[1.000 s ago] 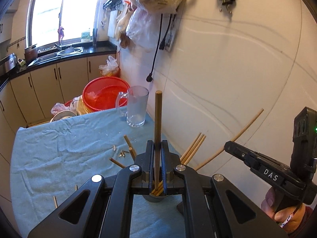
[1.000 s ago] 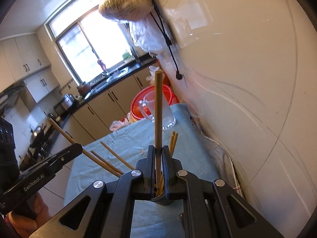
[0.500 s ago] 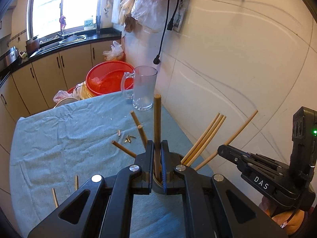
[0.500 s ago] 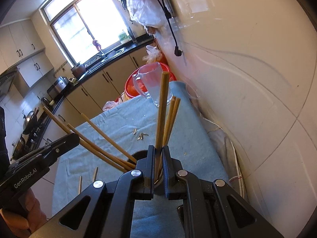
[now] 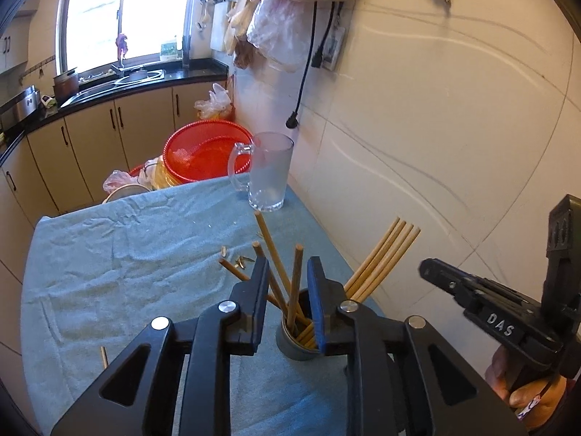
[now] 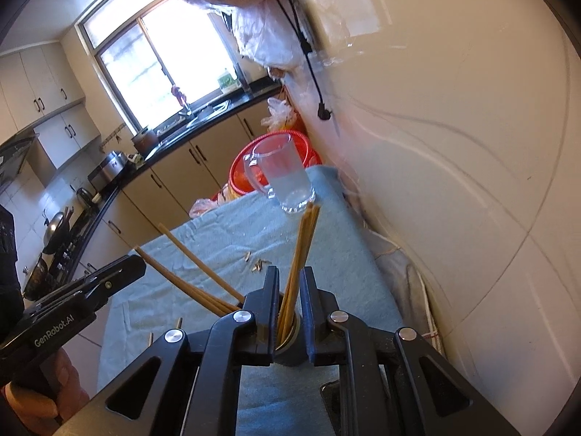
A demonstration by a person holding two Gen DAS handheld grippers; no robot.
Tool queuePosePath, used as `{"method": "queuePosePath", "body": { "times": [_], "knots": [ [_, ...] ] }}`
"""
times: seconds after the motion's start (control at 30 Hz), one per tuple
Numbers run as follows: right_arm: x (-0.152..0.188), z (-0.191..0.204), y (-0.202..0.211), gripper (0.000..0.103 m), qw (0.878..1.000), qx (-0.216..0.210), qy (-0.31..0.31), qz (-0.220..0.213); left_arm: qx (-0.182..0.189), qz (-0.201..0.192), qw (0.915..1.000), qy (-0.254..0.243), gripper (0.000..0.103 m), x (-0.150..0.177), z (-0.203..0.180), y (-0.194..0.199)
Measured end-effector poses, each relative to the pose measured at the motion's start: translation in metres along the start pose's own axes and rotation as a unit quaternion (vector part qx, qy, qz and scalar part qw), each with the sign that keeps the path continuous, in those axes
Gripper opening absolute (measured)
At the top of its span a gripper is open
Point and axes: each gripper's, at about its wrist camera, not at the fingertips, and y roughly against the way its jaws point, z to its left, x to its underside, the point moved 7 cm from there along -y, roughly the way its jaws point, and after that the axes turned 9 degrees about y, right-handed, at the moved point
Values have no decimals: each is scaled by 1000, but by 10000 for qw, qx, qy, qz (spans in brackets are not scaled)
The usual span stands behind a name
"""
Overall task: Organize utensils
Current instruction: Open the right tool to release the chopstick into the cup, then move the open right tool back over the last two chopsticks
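Note:
A small grey cup (image 5: 296,343) stands on the teal cloth and holds several wooden chopsticks (image 5: 381,258), some leaning right, others left. My left gripper (image 5: 287,269) hovers just over the cup. Its jaws are opening, and one chopstick (image 5: 296,283) stands loose in the gap with its lower end in the cup. My right gripper (image 6: 289,274) is also right above the cup (image 6: 290,330). Its jaws are opening too, with a thin bundle of chopsticks (image 6: 303,243) between them that the pads do not press. Each gripper shows in the other's view: the right gripper (image 5: 446,283), the left gripper (image 6: 130,267).
A glass mug (image 5: 267,174) stands at the cloth's far end near the wall, with a red basin (image 5: 203,152) behind it. Short chopsticks (image 5: 103,356) and small scraps (image 5: 241,261) lie on the teal cloth (image 5: 127,254). The white wall runs close along the right.
Both grippers were shut on upright chopsticks; now both pairs of jaws have parted and those chopsticks rest in the cup.

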Motion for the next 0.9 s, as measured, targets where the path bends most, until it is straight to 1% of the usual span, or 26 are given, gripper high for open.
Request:
{"method": "queuePosePath", "body": {
  "times": [0.03,0.07,0.1,0.13,0.23,0.27,0.3,0.33,0.37,0.4,0.43,0.47,0.53,0.6,0.67,0.73,0.83,0.9],
  "knots": [
    [-2,-1,4,15,10000,9,-18,-41,-4,-50,10000,21,21,-2,1,4],
    [-4,-3,10,21,9999,11,-49,-100,0,-120,9999,50,22,-5,2,11],
    [-5,-3,16,25,9999,6,-75,-155,22,-184,9998,70,27,-7,2,17],
    [-5,-4,21,31,9998,6,-91,-194,37,-256,9996,84,34,-9,3,24],
    [-5,-4,36,38,9995,44,-81,-289,-59,-544,9985,101,42,-13,9,47],
    [-3,-2,40,44,9995,72,-72,-293,-107,-604,9980,153,47,-14,13,54],
    [-2,-2,43,49,9995,96,-84,-295,-144,-651,9975,219,51,-14,17,59],
    [0,-1,46,55,9994,110,-104,-304,-226,-743,9965,305,54,-13,24,67],
    [2,1,50,58,9994,119,-119,-312,-302,-810,9957,342,56,-13,29,73],
    [5,3,52,61,9994,144,-95,-304,-418,-890,9944,382,62,-12,35,79],
    [8,6,55,68,9993,212,-35,-291,-519,-943,9933,429,69,-11,42,85],
    [9,7,57,78,9992,261,-3,-288,-628,-1003,9918,491,71,-9,49,90],
    [16,13,61,82,9990,340,3,-273,-826,-1142,9881,610,75,-3,63,101],
    [27,24,63,86,9991,346,127,-228,-1041,-1167,9849,744,81,8,79,109],
    [39,38,60,87,9991,285,312,-83,-1208,-1167,9814,926,82,20,97,114],
    [52,51,54,87,9987,116,480,100,-1365,-1074,9785,1114,82,32,115,116],
    [71,75,42,87,9954,-94,830,470,-1549,-836,9738,1441,82,56,144,118],
    [76,84,39,87,9938,-187,957,537,-1665,-682,9693,1675,82,72,163,121]
  ]
}}
